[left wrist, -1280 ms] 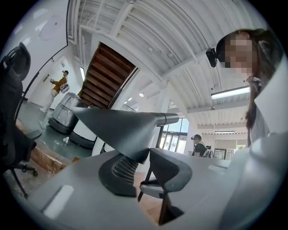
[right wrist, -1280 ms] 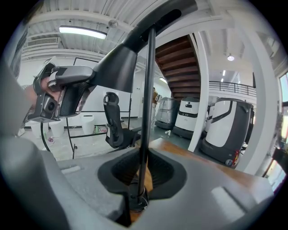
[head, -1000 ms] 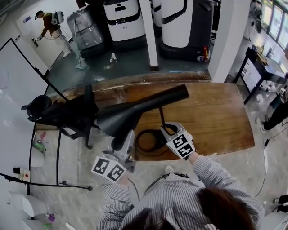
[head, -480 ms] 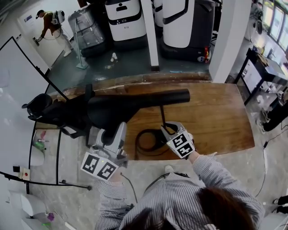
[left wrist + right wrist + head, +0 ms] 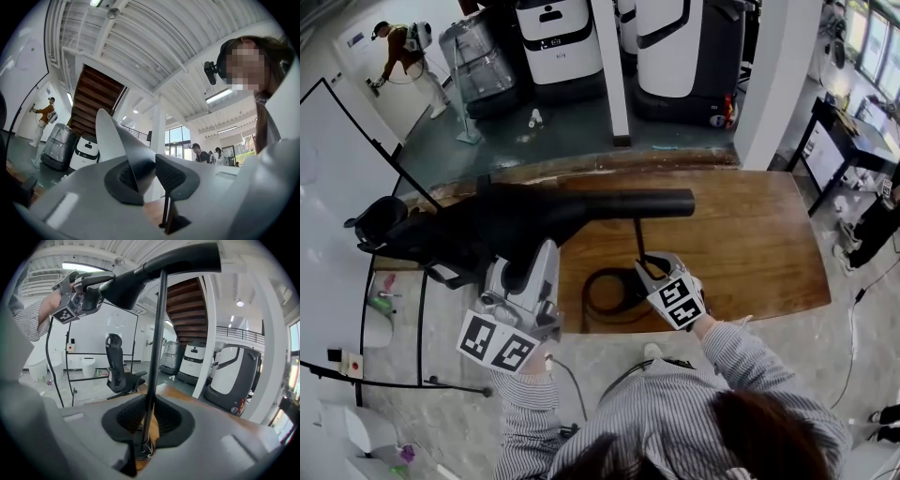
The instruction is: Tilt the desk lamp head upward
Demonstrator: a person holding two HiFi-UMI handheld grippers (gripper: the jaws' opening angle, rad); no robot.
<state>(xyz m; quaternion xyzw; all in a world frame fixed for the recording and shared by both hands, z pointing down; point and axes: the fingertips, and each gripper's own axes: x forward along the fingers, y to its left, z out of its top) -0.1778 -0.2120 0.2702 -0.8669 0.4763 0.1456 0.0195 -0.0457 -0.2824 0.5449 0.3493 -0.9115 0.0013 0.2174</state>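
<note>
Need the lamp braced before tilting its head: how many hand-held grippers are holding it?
2. The left hand-held gripper, jaws just tightened, clamps the rim of the lamp head; the right hand-held gripper clamps the thin stem low down. Neither is hidden.

Head view looks down; gripper views share the lamp (image 5: 628, 202).

Black desk lamp (image 5: 623, 204), long conical head (image 5: 525, 225) stretched leftward, wide mouth at the left, narrow end right, thin upright stem (image 5: 638, 239) standing near the wooden table's (image 5: 741, 244) near edge
</note>
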